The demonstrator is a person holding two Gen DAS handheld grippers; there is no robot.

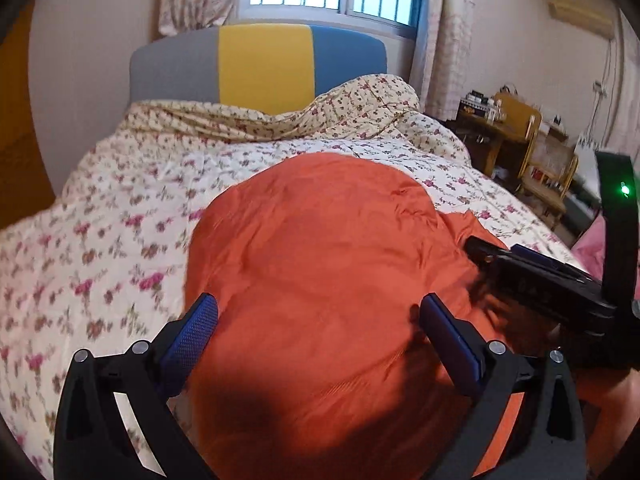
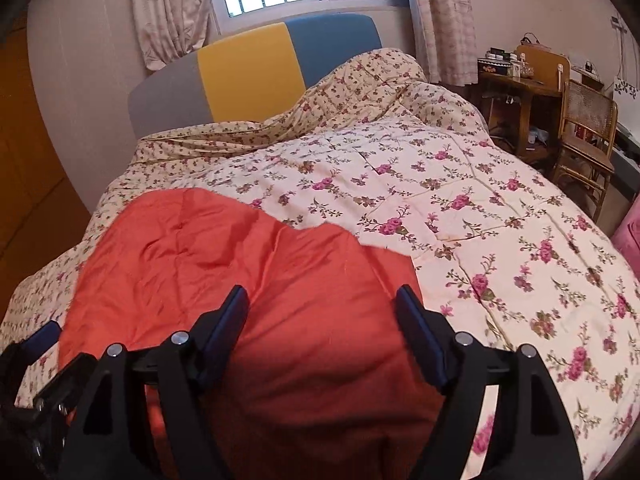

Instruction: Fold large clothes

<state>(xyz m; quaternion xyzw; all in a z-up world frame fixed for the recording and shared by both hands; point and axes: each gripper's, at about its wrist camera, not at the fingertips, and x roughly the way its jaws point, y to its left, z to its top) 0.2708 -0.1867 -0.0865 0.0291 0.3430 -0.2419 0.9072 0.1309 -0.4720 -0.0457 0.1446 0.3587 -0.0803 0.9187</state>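
Left wrist view: the left gripper (image 1: pixel 318 312) tilts down over the orange garment (image 1: pixel 320 248), which lies folded on the floral quilt (image 1: pixel 100 240) of the bed; its jaws are spread with nothing clamped. The right gripper (image 1: pixel 532 268) reaches in from the right edge. Right wrist view: the right gripper (image 2: pixel 322 304) angles down above the same garment, jaws released and apart, cloth beneath them.

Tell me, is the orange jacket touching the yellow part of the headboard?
Apart. In the right wrist view, the orange jacket ends well short of the headboard, with flowery quilt lying between them.
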